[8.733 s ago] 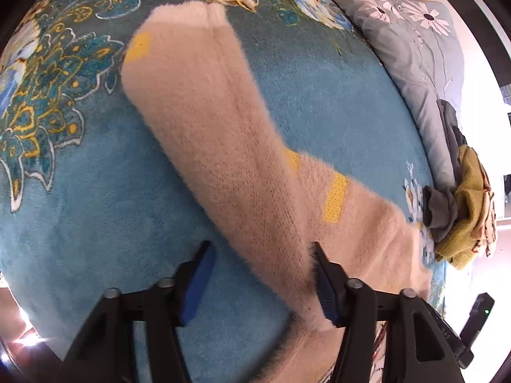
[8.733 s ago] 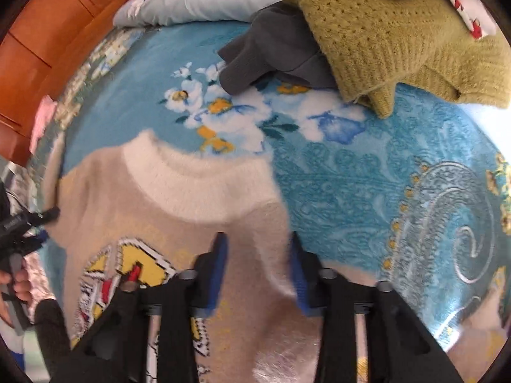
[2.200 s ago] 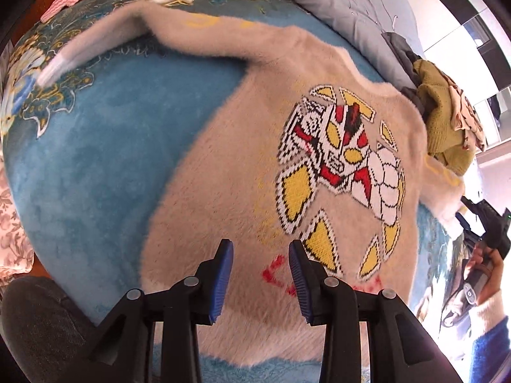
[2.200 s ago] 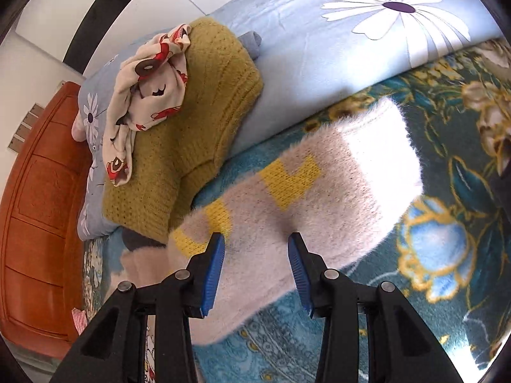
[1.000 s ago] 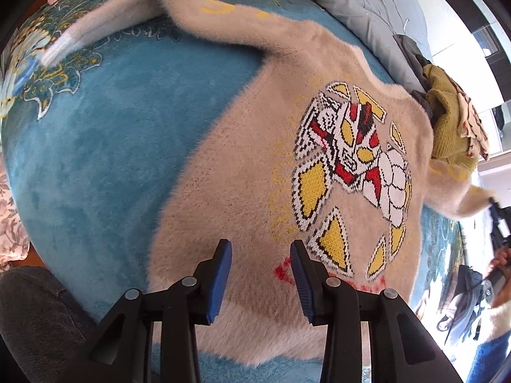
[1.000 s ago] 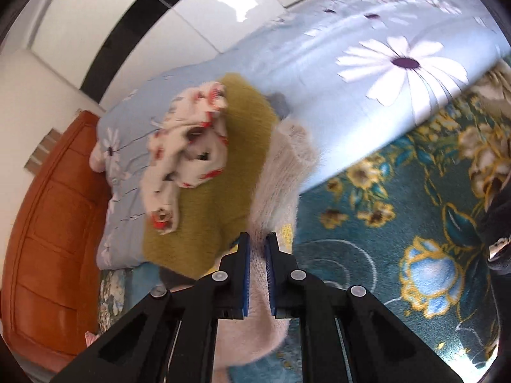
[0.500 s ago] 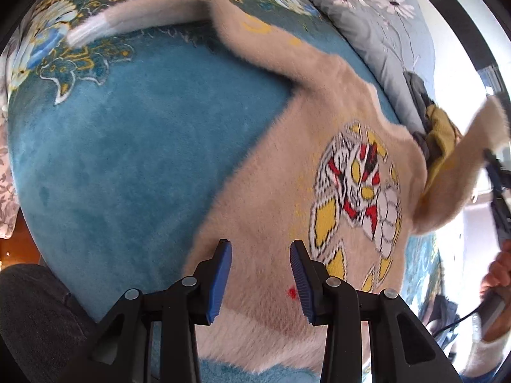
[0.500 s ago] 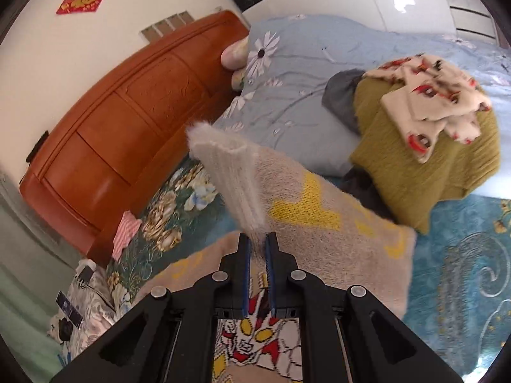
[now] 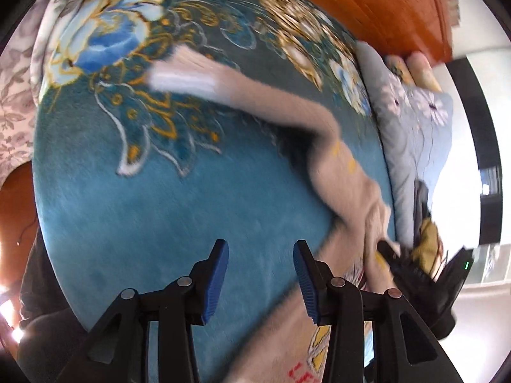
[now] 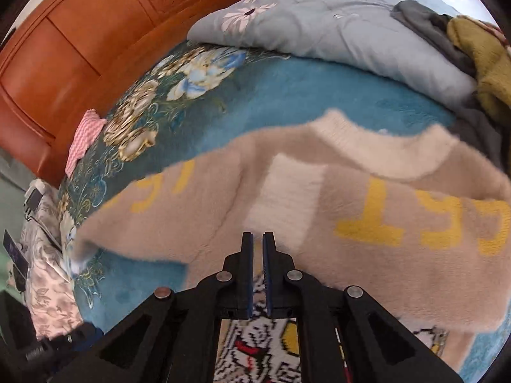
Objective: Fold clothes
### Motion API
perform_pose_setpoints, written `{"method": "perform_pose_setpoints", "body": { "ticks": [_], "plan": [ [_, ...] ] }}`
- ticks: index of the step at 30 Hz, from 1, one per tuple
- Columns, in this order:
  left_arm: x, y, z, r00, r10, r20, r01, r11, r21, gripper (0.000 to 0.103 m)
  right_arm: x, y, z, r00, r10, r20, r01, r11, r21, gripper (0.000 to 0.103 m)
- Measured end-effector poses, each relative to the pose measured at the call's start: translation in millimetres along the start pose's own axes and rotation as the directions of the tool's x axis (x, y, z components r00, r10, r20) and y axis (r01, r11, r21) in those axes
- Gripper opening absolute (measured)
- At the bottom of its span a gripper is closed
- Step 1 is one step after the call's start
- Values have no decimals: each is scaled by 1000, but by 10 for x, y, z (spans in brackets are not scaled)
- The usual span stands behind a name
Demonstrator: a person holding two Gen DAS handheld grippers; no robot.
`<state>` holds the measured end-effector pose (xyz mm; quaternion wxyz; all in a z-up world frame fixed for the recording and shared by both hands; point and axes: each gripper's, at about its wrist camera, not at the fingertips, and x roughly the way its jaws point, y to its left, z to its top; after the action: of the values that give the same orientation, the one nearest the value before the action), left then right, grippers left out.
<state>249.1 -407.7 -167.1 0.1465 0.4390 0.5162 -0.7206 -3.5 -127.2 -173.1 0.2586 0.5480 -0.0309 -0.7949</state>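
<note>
— Ahead of the right gripper, what lies there?
— The sweater, spread on the blanket. One sleeve is folded across the chest, its white cuff just beyond the fingertips. The jaws are nearly closed with only a thin slit between; whether they pinch fabric, I cannot tell.
— And the left gripper?
— Jaws wide apart, holding nothing, over bare blanket. To its right lies the sweater body; the other sleeve stretches away ahead, cuff at the far end.
— Anything farther off?
— A quilt with piled clothes, then the headboard.
</note>
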Motion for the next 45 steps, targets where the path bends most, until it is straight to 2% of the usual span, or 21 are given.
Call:
{"method": "perform_pose_setpoints", "body": {
  "ticks": [3,5,7,10,12,14,15,16,18,19,21,22,24,26,28,31,34,36,39,45],
  "plan": [
    [40,177,262,998,-51,32,54,993,-104,52,-33,20,-7,1000,-10,21,10,1000,-21,6],
    [62,284,451,993,-93,66,104,978,-182,58,-61,26,8,999,-24,24,25,998,-52,6],
    [135,368,585,985,-154,79,169,950,-264,61,-139,5,2,999,-32,25,33,998,-62,6],
    [271,444,747,966,-242,97,260,890,-375,62,-236,-59,-35,999,-30,29,32,998,-52,6],
    [350,483,815,967,-230,111,255,871,-419,62,-275,-120,-68,999,-29,23,30,999,-24,6],
    [383,495,859,978,-175,116,208,879,-429,60,-321,-201,-113,1000,-15,20,15,1000,19,6],
    [389,486,873,981,-154,122,192,884,-425,53,-359,-252,-144,1000,-11,21,10,999,42,6],
    [391,470,889,984,-128,125,169,893,-417,37,-391,-296,-177,1000,-11,20,10,998,60,6],
    [372,382,945,993,-36,115,75,929,-361,18,-469,-399,-255,1000,-9,18,7,996,87,6],
    [361,302,970,993,8,119,30,947,-320,12,-503,-444,-288,1000,-10,17,8,995,95,6],
    [270,78,974,986,42,160,-5,974,-227,11,-574,-558,-371,1000,-14,12,13,993,116,6],
    [214,-66,965,982,45,184,-13,985,-172,11,-609,-615,-412,1000,-16,9,15,992,127,6],
    [98,-444,903,977,1,215,7,999,-33,11,-686,-753,-499,1000,-14,14,12,987,160,6],
    [-14,-880,803,970,-62,235,34,992,122,11,-758,-895,-584,1000,-12,16,8,980,198,6],
    [-113,-1382,628,961,-145,235,74,956,285,11,-829,-1037,-666,1000,-8,20,3,972,235,6],
    [-141,-2060,266,957,-228,178,114,864,490,11,-938,-1240,-789,1000,-5,29,-3,958,287,6],
    [-11,-2586,-196,965,-240,106,120,762,636,11,-1071,-1441,-924,999,-1,47,-15,940,341,6],
    [136,-2775,-487,974,-222,53,128,723,678,11,-1156,-1556,-1012,998,-2,57,-19,931,365,6],
    [436,-3004,-864,984,-177,-23,141,692,708,11,-1267,-1730,-1144,998,-5,65,-21,917,398,6],
    [1029,-3284,-1468,985,-63,-164,163,666,728,11,-1487,-2048,-1422,997,-22,77,-17,884,467,6]
  ]
}}
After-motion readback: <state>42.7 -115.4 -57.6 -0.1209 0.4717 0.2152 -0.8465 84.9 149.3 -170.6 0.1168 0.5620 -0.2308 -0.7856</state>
